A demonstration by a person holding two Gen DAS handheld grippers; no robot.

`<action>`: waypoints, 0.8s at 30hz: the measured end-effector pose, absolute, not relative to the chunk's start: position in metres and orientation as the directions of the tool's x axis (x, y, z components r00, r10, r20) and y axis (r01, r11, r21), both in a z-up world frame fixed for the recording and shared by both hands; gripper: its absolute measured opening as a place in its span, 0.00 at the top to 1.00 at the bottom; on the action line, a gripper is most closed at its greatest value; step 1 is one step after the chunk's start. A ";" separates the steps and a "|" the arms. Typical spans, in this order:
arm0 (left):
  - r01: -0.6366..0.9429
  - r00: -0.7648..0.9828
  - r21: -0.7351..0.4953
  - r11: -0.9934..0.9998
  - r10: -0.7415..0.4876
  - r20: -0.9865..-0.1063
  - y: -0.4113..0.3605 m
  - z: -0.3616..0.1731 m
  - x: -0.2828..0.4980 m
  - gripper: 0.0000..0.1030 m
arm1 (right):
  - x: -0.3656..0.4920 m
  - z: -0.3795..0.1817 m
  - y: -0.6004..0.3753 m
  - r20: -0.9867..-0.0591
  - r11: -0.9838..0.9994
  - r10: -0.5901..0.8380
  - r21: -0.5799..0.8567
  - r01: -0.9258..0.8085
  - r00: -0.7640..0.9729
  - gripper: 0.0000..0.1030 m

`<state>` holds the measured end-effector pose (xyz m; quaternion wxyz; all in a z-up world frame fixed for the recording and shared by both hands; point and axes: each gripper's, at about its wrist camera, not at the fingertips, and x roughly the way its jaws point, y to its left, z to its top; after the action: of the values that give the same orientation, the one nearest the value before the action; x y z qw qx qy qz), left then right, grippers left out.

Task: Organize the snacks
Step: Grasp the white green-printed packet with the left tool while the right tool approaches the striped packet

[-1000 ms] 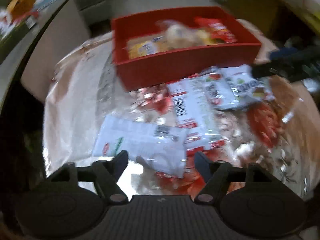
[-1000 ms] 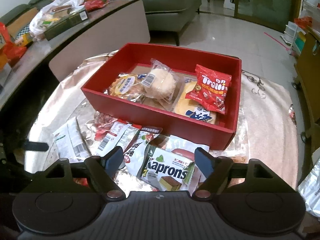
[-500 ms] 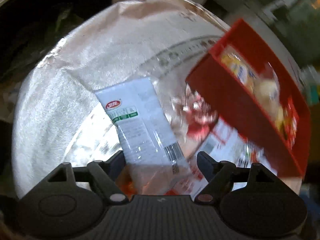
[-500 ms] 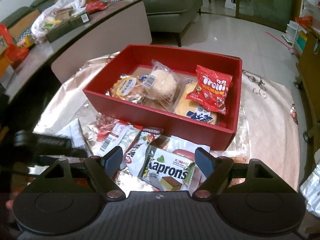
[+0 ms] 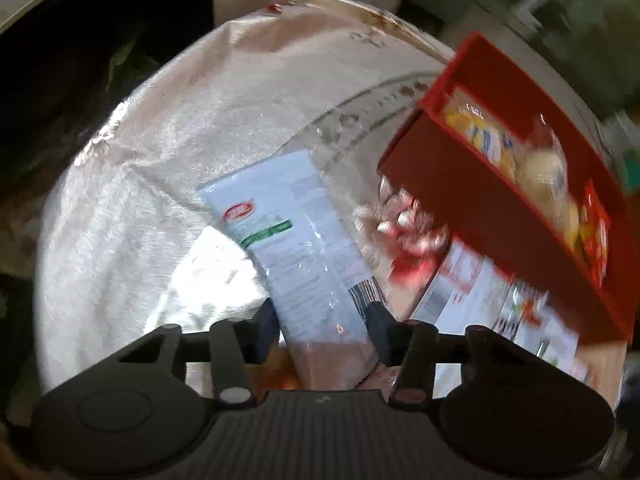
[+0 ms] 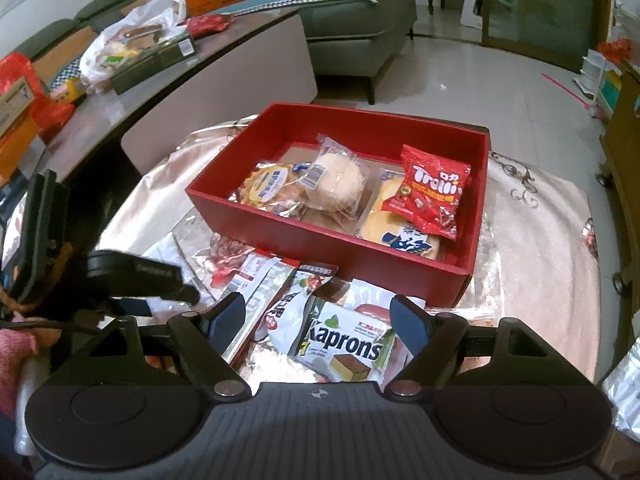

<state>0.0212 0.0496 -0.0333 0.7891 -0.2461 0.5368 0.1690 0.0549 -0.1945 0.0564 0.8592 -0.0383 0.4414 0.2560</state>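
While the left gripper point(image 5: 322, 322) clenches a white packet point(image 5: 298, 248) on shiny cloth point(image 5: 168, 168), a grey sofa point(image 6: 360, 28) stands behind

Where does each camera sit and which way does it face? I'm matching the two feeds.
Left wrist: on the left gripper, looking steeply down at a white snack packet between its just-closed jaws; only gripper parts show.
Right wrist: on the right gripper, facing the Kaprons packet; a pink sleeve shows beside it.
Shared: the red box.
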 end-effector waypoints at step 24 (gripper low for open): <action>-0.390 0.308 0.017 0.921 0.148 -0.940 0.073 -0.035 -0.014 0.51 | 0.049 0.044 -0.153 -0.809 0.834 0.412 0.151 -0.530 0.418 0.17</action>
<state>-0.0138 0.0725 -0.0347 0.8017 -0.1071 0.5636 0.1677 0.0495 -0.1528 0.0436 0.8397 -0.0640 0.4604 0.2807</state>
